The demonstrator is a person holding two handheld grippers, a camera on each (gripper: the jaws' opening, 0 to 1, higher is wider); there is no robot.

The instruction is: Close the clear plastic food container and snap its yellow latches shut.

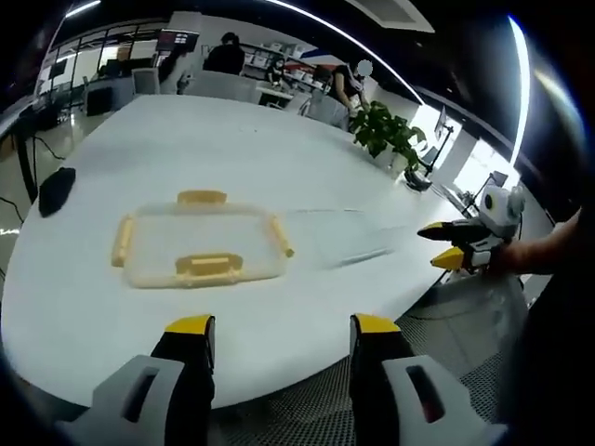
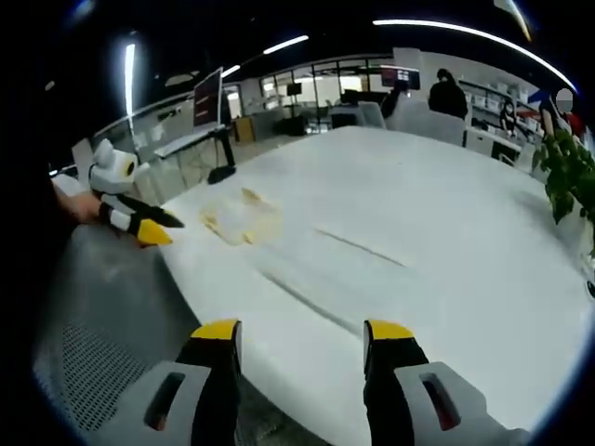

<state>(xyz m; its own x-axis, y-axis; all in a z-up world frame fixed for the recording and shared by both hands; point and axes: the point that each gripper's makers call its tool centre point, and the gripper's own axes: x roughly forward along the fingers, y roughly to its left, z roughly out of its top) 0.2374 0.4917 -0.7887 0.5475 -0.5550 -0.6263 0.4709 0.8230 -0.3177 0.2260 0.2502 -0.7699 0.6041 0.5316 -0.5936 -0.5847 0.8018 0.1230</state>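
Clear plastic food container lies flat on the white bench, near the edge closest to the person, with its lid seemingly already laid over the base, so what remains is probably the latching. Yellow latches sit on all four sides, and they look splayed outward rather than folded down, though the blur makes that a judgement. The left gripper hangs off the bench edge, pointed at the container, its yellow-tipped jaws spread apart and holding nothing, a stance that suits coming down on the near latch. The right gripper is likewise off the bench, well apart from the container, jaws spread and empty. In the left gripper view it appears at the far right, held in a hand, seemingly waiting to steady the container or press the far side.
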